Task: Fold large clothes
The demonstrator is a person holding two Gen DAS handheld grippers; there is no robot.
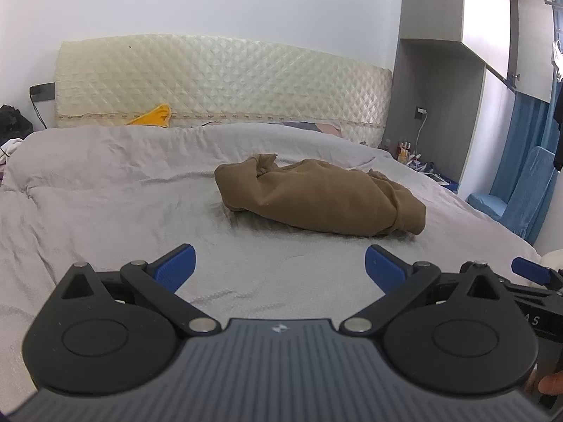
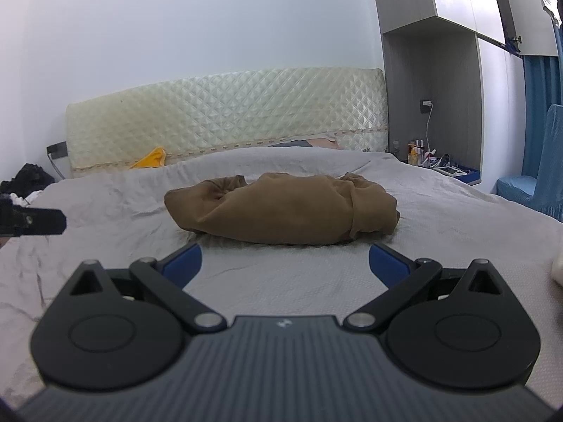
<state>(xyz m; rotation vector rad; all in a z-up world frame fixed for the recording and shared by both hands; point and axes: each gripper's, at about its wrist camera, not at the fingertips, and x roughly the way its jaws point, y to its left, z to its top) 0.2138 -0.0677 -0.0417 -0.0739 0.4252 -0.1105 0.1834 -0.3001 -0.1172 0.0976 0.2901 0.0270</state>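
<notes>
A brown garment lies crumpled in a heap on the grey bedspread; it also shows in the right wrist view. My left gripper is open and empty, low over the bed, short of the heap and a little to its left. My right gripper is open and empty, just in front of the heap's near edge. The right gripper's blue tip shows at the right edge of the left wrist view. Part of the left gripper shows at the left edge of the right wrist view.
A cream quilted headboard stands behind the bed, with a yellow cloth at its foot. A bedside shelf with bottles and a grey wardrobe are at the right. A blue-covered chair stands far right.
</notes>
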